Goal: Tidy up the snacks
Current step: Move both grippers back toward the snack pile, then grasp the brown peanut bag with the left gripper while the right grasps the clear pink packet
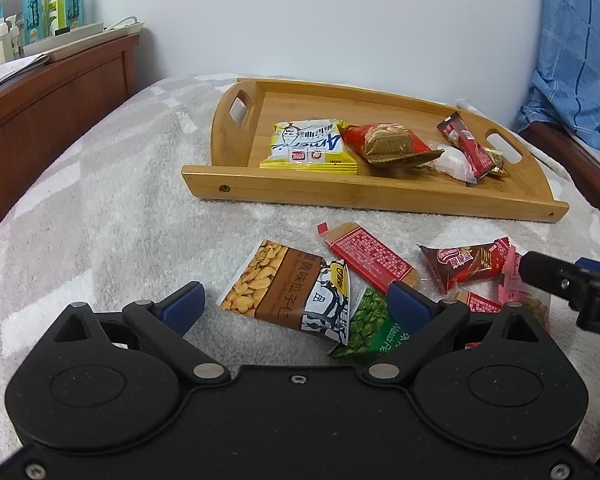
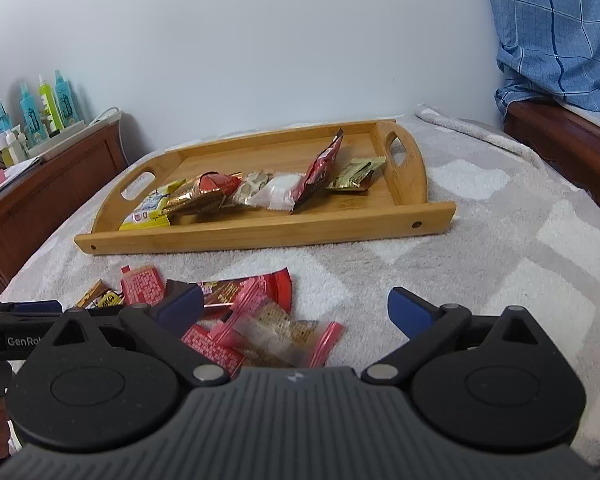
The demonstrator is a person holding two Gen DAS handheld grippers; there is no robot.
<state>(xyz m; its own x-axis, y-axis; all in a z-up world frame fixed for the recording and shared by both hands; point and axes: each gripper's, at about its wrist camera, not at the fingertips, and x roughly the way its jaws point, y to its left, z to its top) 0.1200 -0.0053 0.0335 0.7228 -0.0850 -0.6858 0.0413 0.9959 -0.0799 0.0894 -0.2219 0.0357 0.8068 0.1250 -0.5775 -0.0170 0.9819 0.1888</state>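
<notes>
1. A honey-coloured bamboo tray [image 1: 284, 194] with straight long walls, bowed ends and slotted handles sits on a nubby grey-and-white terry cloth [image 1: 100, 216].
2. Inside the tray, a glossy yellow-and-white flat pouch [image 1: 308, 146] lies toward its left end; just right of it is a crinkled red-and-gold foil packet [image 1: 392, 145], then a small white pillow-shaped sweet [image 1: 454, 162] and a slim dark-red stick wrapper [image 1: 466, 146] propped at a slant.
3. In front of the tray's near wall, loose on the cloth, lie a flat red rectangular sachet [image 1: 370, 256] printed with fine text, a puffed maroon candy wrapper [image 1: 470, 266] with serrated ends, and a brown seed bag [image 1: 288, 294] picturing pale kernels.
4. A green pea packet [image 1: 370, 322] is tucked under that bag's near corner.
5. Nearer than all of these, a clear cracker packet with pink crimped edges [image 2: 278, 334] shows blurred.
6. The left gripper [image 1: 296, 304], black plastic with blue pads, hangs in front of the tray with jaws spread wide around the seed bag without pressing it.
7. The right gripper [image 2: 296, 310] is likewise spread wide, the cracker packet lying between its pads, ungripped.
</notes>
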